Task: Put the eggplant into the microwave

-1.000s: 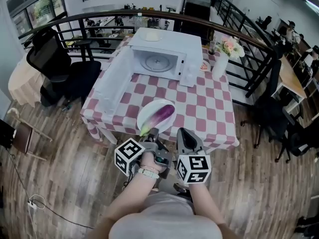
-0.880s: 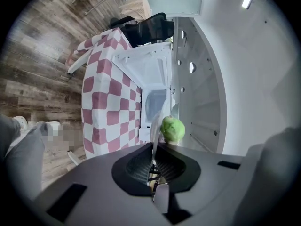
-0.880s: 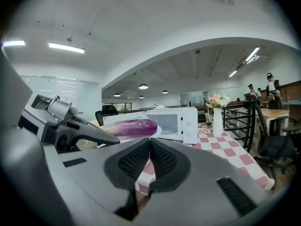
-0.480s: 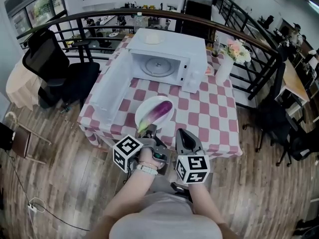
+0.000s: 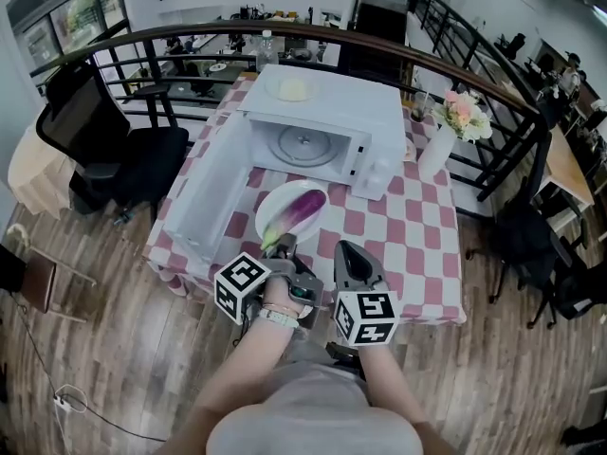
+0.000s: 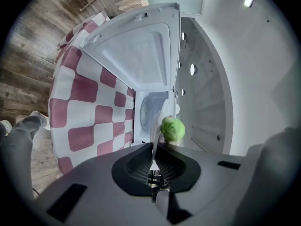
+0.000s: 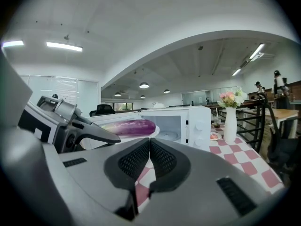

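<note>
A purple eggplant with a green stem end lies on a white plate. The plate is held above the front part of the checked table. My left gripper is shut on the plate's near rim. Behind it the white microwave stands with its door swung open to the left; the turntable shows inside. My right gripper is shut and empty, just right of the plate. In the right gripper view the eggplant is level with the microwave opening.
A white vase of flowers and a small dish stand right of the microwave. A pale object lies on the microwave's top. A black office chair is left of the table, and a dark railing runs behind it.
Both grippers and the plate with the eggplant have moved forward toward the open microwave. The table and microwave now appear nearer. The jaws have stayed as they were.
</note>
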